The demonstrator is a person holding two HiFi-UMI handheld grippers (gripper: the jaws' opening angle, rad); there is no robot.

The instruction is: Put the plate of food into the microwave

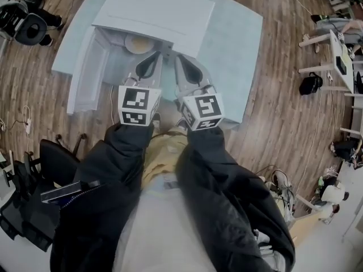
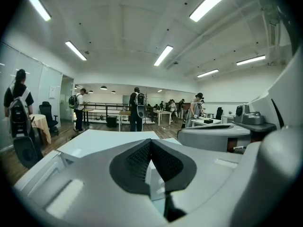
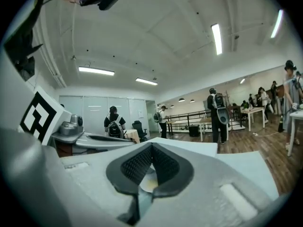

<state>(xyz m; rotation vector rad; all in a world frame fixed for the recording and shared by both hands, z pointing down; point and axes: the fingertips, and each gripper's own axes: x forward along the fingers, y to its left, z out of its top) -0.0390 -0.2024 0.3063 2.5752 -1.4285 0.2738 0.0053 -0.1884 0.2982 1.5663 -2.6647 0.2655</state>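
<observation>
Both grippers are empty. The left gripper (image 1: 154,58) has its fingers (image 2: 135,162) fully together, tip to tip, with nothing between them. The right gripper (image 1: 180,61) is the same: fingers (image 3: 137,165) pressed shut, holding nothing. We hold the two side by side, near each other but apart, with the marker cubes toward us.

The plate of food (image 1: 138,43) is just beyond the left fingertips, inside the open microwave (image 1: 159,10) and partly tucked under its top panel. In the right gripper view a pale sliver of it shows through the gap below the closed fingertips. The microwave door (image 1: 85,75) is swung open, left of the left fingers.

Surface: the microwave stands on a pale blue desk (image 1: 235,44), which is bare to the right of the right fingers. There is wood-plank floor (image 1: 283,112) all round it.

Room: a big open office.
- Past the fingers we see strip ceiling lights (image 2: 163,55), people with backpacks (image 2: 137,109) standing, and a dark railing (image 2: 102,109).
- Farther off are white tables (image 3: 251,111) and a glass wall (image 3: 94,110).
- Black chairs (image 1: 25,220) are behind the fingers, low on our left.
</observation>
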